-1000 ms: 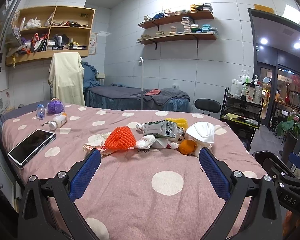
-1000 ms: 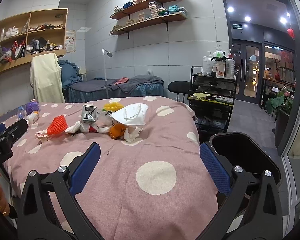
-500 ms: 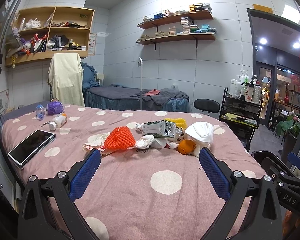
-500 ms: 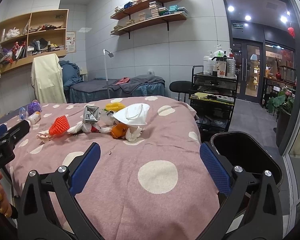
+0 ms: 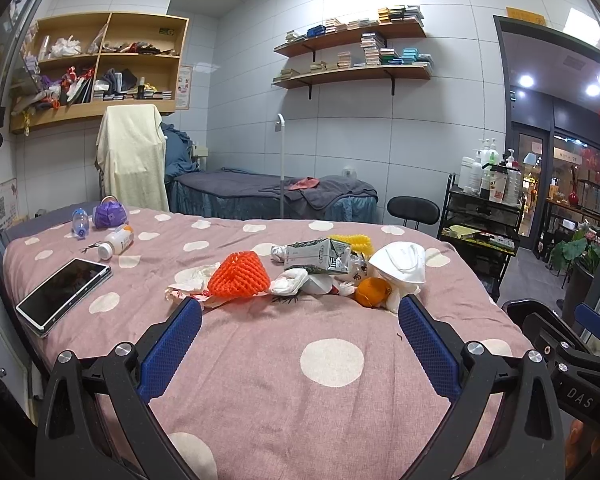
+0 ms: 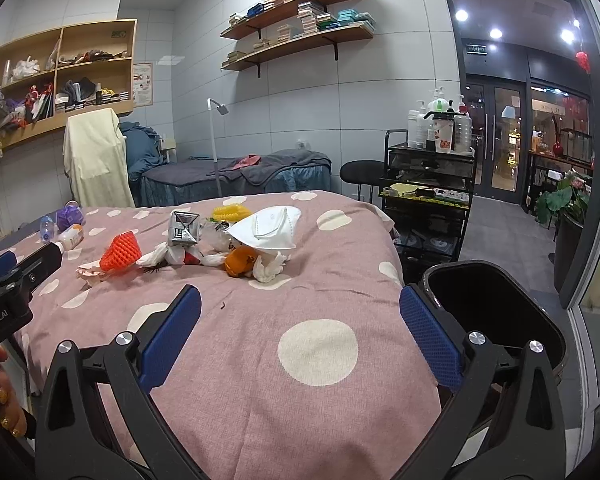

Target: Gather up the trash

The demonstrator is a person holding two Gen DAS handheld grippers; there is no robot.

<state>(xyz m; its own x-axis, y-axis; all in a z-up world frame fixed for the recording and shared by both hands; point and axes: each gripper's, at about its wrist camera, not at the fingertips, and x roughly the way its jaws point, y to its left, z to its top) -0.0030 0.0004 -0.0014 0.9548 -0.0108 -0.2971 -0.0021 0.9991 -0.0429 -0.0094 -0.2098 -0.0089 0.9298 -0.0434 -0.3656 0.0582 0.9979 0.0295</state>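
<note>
Two hand-held grippers hover low over a bed covered in a pink spread with white polka dots (image 5: 332, 356): the left hand-held gripper (image 5: 300, 336) and the right hand-held gripper (image 6: 300, 332) both stand released, blue-padded jaws spread wide with nothing between them. Beyond them, mid-bed, lies a cluster of trash: an orange foam fruit net (image 5: 239, 275) atop crumpled tissue, a flattened grey-green drink carton (image 5: 318, 254), a yellow foam net (image 5: 356, 242) behind it, an orange peel-like scrap (image 5: 373, 291) and a white cup-shaped face mask (image 5: 400, 261) at the right end. A black open-topped waste bin (image 6: 496, 304) stands just off the bed's right edge. Well apart on the left rest a dark tablet (image 5: 64, 295), a white pill bottle (image 5: 118, 241) and a purple pouch (image 5: 110, 216).
</note>
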